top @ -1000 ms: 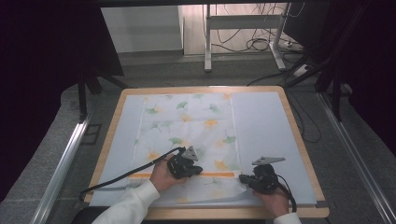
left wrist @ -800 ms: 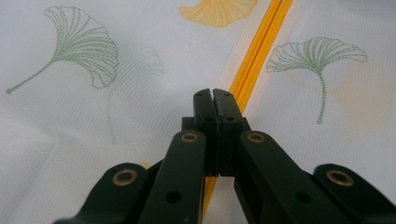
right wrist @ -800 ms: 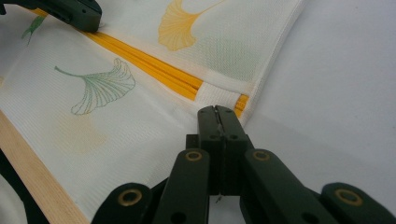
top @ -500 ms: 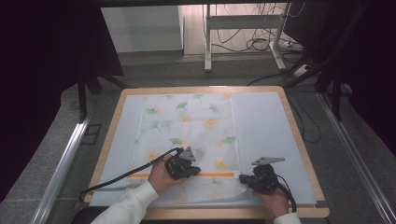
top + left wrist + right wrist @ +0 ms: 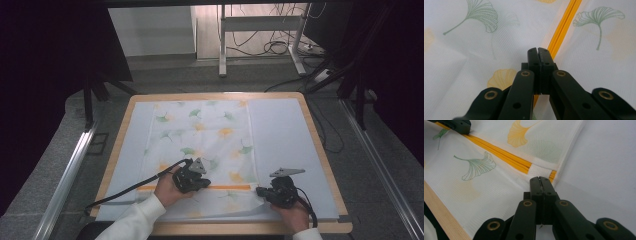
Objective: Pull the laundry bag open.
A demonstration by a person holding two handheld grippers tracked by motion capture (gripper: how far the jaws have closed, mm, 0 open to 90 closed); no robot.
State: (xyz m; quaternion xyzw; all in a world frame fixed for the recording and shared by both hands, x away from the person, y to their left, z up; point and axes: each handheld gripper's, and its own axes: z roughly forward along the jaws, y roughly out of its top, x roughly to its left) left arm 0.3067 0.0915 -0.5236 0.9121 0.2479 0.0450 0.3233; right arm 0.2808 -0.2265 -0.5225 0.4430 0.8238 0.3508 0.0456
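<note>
With both the left hand-held gripper (image 5: 538,51) and right hand-held gripper (image 5: 540,180) pressed together empty, the white ginkgo-printed mesh zip bag (image 5: 202,132) at twelve o'clock could bunch if dragged.

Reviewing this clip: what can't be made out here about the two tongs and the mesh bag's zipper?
- Left tongs: jaws together over the orange zipper; they hide whether a pull or fabric is pinched.
- Right tongs: shut at the zipper's end tab; contact hidden beneath the tips.
- High view: mesh bag too small to tell whether the zipper is open.
</note>
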